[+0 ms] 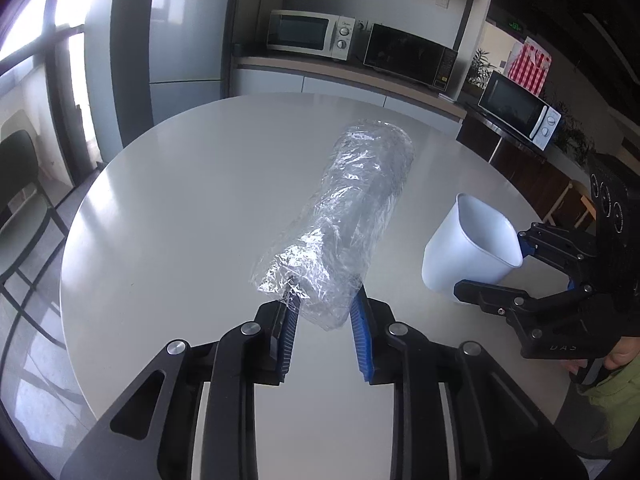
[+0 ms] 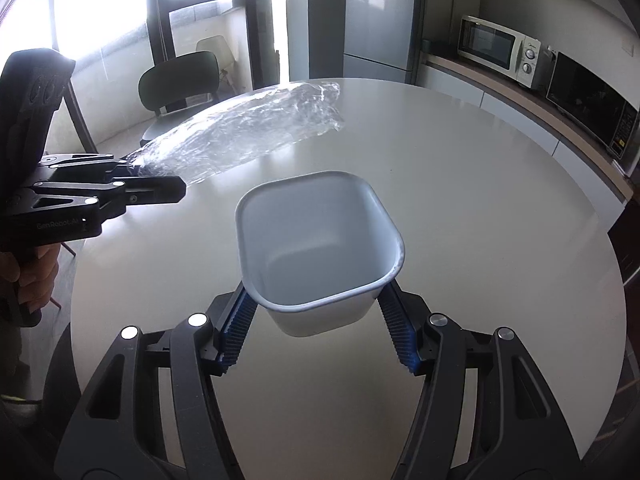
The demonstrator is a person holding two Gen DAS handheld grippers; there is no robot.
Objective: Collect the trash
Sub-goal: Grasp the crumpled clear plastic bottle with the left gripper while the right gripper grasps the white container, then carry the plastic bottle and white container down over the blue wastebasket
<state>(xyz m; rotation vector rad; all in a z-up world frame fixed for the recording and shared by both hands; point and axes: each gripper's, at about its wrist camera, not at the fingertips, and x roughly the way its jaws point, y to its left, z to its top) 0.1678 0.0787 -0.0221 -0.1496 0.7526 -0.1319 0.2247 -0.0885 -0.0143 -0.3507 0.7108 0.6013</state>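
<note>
Nearest, the left gripper (image 1: pixel 323 312) had its blue pads pinched on the near end of a crumpled clear plastic wrapper (image 1: pixel 352 216). The wrapper looked lifted clear of the round white table (image 1: pixel 180 208), its long axis running away from the jaws toward the far counter.

The right gripper (image 2: pixel 316 320) was clamped across the lower body of a small white bin (image 2: pixel 316 240), one pad on each side wall. The bin was tilted, mouth open and facing up and away from the hand; nothing showed inside it.

Key relation: seen from the left wrist, the bin (image 1: pixel 472 248) sat to the right of the wrapper and apart from it. From the right wrist, the wrapper (image 2: pixel 240 132) crossed beyond and left of the bin's rim, its free end pointing past the mouth, not into it.

Judgement: the wrapper's long axis needs swinging toward the bin, or the bin bringing under its free end.

Far back: microwave (image 1: pixel 312 34) on the counter, chair (image 2: pixel 180 80) by the window.
</note>
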